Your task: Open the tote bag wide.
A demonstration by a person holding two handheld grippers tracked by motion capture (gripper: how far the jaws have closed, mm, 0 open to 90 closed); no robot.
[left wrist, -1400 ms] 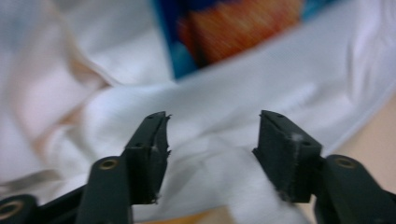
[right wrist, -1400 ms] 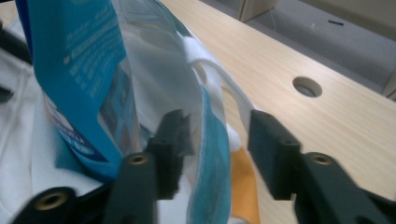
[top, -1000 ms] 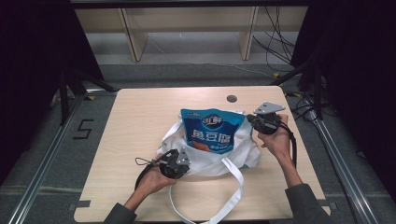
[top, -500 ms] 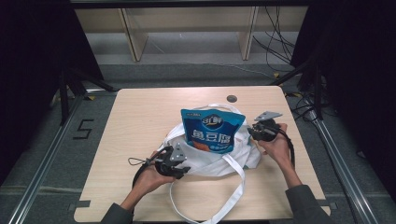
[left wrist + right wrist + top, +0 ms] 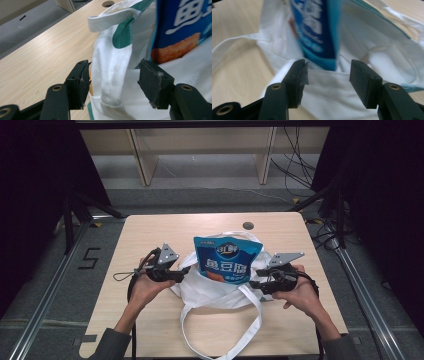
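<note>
Blue snack pouch (image 5: 227, 262) stands upright in white tote bag (image 5: 220, 287) at table (image 5: 150, 230) centre, cloth bunched round base to prop it. Left gripper (image 5: 181, 274) and right gripper (image 5: 256, 283), jaws just opening, flank bag rim (fabric between, pads clear): both released, bag likely meant to stand alone

A light wooden counter (image 5: 150, 235) with rounded corners takes up the middle of the high view. A round dark hole (image 5: 248, 225) sits near its far edge, right of centre. Beyond it, at the top of the frame, stand pale wooden shelf legs (image 5: 142, 160) on a grey floor (image 5: 200, 175). Black cables (image 5: 295, 165) hang at the upper right. A mark like the figure 5 (image 5: 88, 258) lies at the left, beside a metal rail (image 5: 45, 305).
</note>
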